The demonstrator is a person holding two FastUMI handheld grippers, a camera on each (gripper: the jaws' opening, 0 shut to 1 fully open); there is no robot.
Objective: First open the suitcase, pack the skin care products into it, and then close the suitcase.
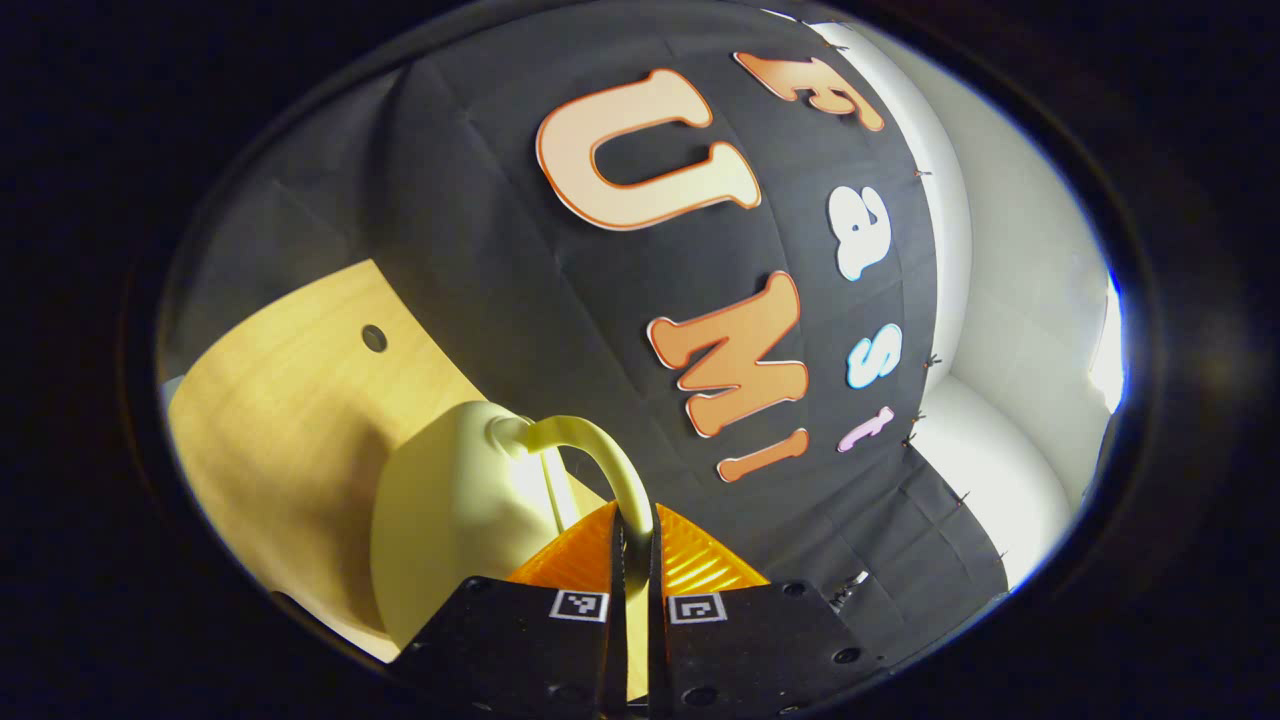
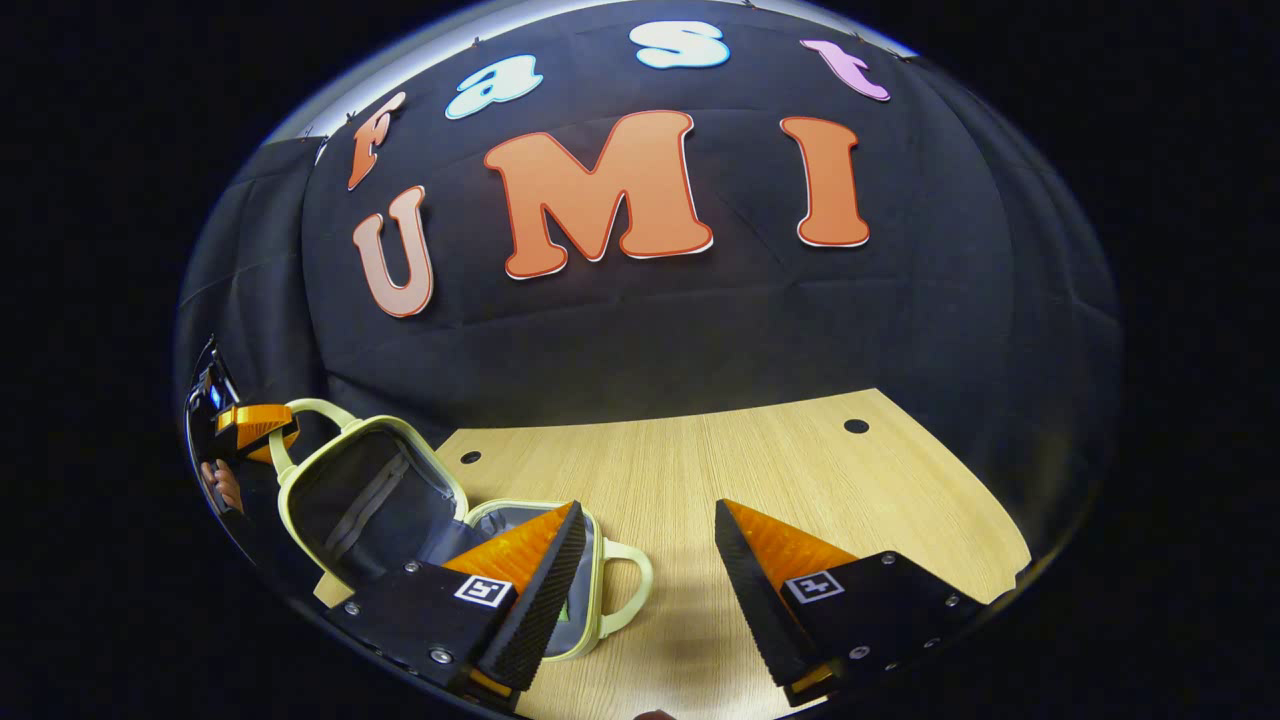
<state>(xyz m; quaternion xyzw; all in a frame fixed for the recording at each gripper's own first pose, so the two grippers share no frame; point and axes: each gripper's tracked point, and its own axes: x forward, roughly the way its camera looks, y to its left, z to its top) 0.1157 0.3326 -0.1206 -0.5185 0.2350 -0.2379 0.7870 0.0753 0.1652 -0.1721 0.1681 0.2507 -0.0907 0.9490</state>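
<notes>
Left hand-held gripper: fingers pressed together, pinching pale yellow handle of suitcase lid; lid held raised above wooden surface.

Right hand-held gripper: fingers spread wide, nothing between them, hovering over surface near its front edge.

In right gripper view, suitcase lies open toward left end of surface: lid tilted up, grey lining and zip pocket showing, left hand-held gripper on lid's top handle. Base half flat on surface, partly behind right gripper's left finger, its own handle pointing toward surface middle.
</notes>
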